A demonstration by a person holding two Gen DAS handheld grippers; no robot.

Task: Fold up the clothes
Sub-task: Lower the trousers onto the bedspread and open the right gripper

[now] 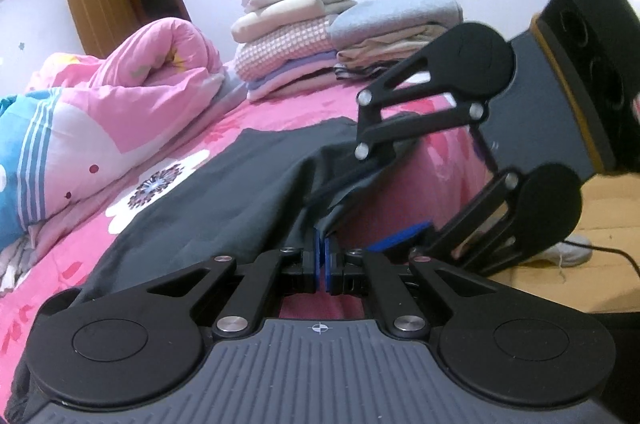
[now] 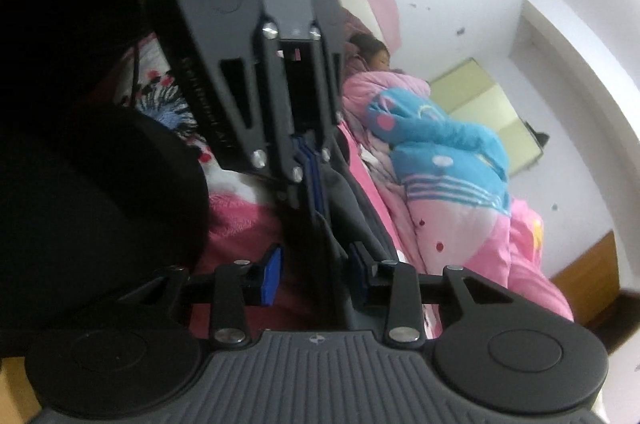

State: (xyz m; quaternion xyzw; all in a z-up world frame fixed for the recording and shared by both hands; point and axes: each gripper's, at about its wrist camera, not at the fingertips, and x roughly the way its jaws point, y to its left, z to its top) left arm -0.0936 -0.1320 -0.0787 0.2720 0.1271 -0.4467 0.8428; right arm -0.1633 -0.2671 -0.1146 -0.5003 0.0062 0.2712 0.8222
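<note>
Two grippers meet at one hem: my left gripper (image 1: 323, 260) pinches the dark grey garment (image 1: 224, 191); my right gripper (image 2: 314, 274), half-open, straddles its edge unpressed, alongside.

Garment (image 1: 224, 191) lies on bed (image 1: 280, 107), folded stack (image 1: 304, 43) apparently behind.

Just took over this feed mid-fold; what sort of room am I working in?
A bedroom, most likely: a bed with a pink floral sheet, a rolled pink quilt lying on it, stacks of folded clothes at the far side, and a wooden door behind.
</note>
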